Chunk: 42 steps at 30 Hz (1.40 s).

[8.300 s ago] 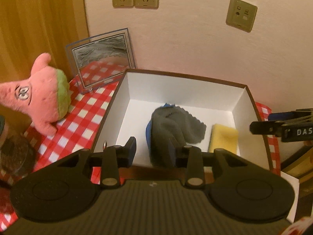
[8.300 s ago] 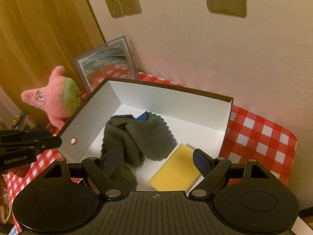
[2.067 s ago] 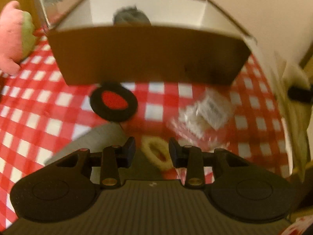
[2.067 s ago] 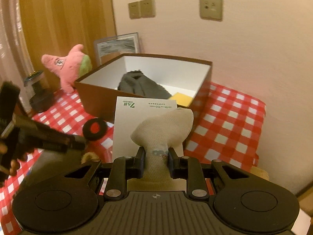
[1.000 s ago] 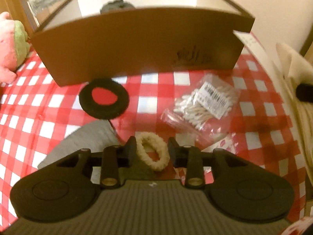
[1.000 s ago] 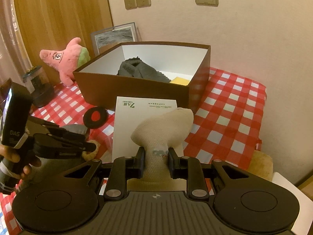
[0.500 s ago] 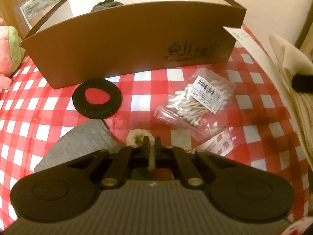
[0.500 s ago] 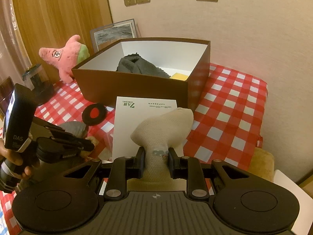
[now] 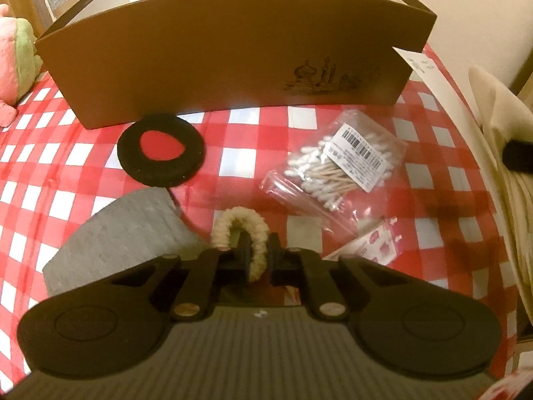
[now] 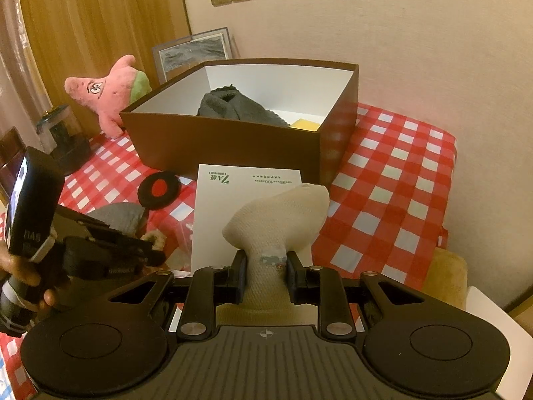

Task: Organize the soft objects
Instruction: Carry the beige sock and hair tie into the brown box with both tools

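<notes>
Lifted now, the cream scrunchie [image 9: 240,230] sits clamped in the left gripper [image 9: 259,254]; right gripper [image 10: 265,275] grips a sock [image 10: 278,221].

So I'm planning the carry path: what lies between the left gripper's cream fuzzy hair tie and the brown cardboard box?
In the left wrist view, a black fabric ring lies on the red checked cloth between the cream fuzzy hair tie and the brown cardboard box.

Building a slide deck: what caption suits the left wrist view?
Left tool shut on a cream scrunchie above the checked tablecloth, facing the brown box.
</notes>
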Each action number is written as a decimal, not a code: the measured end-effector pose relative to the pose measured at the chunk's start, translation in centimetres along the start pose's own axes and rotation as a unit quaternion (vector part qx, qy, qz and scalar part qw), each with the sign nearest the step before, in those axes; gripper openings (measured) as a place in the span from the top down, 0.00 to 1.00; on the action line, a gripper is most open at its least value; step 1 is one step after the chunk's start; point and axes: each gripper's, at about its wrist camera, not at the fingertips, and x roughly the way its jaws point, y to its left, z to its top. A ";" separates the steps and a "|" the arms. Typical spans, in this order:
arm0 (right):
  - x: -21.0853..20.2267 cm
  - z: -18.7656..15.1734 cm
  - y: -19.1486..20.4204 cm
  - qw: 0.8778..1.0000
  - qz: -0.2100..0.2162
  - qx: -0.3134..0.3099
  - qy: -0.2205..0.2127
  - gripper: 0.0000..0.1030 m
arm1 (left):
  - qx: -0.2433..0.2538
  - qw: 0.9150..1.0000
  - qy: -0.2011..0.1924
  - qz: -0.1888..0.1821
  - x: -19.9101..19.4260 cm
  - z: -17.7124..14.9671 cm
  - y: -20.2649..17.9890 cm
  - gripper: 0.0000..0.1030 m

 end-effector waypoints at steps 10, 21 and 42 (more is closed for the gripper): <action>-1.0 0.3 0.3 1.000 0.009 -0.010 -0.012 0.77 | 0.007 1.000 -0.022 0.011 -3.1 1.1 -0.3 0.92; -2.6 3.1 1.5 0.998 0.026 -0.038 -0.031 0.77 | 0.004 0.994 -0.103 0.024 -10.7 4.0 0.7 0.92; 4.4 20.7 0.3 0.981 0.068 -0.142 -0.114 0.76 | -0.008 0.984 -0.171 0.052 -11.8 18.9 4.7 0.92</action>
